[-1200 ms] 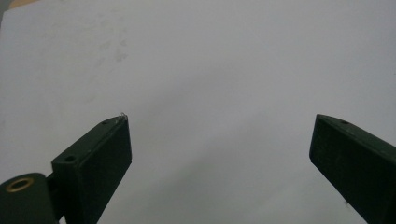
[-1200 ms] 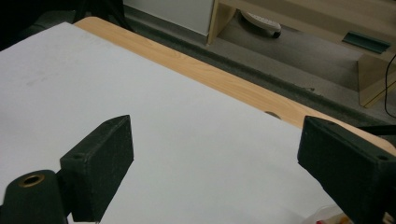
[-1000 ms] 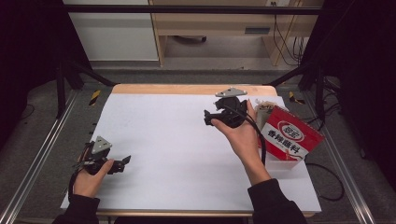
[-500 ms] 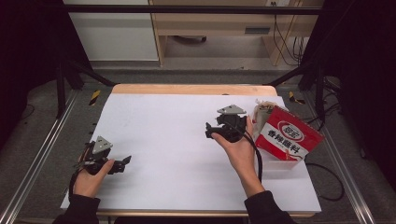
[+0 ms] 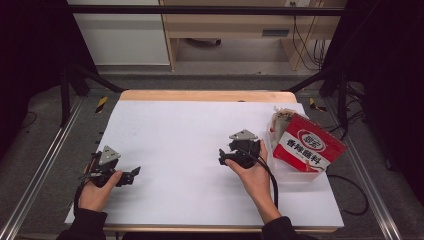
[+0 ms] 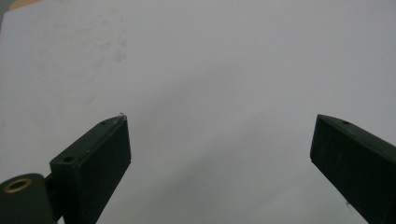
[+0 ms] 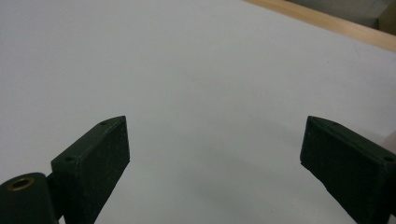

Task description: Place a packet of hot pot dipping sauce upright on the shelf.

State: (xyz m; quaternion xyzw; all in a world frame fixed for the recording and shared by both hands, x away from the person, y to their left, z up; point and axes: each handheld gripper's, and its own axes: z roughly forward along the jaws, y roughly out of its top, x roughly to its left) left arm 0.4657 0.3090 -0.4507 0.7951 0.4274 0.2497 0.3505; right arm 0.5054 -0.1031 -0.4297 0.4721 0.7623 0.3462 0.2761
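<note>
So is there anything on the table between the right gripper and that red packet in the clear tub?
Nothing visible. The right gripper, jaws open, sits just left of the clear tub holding the red packet, with bare white table around it.

table [image 5: 190, 130] white | packet [image 5: 309, 147] red, white label | jaws black
</note>
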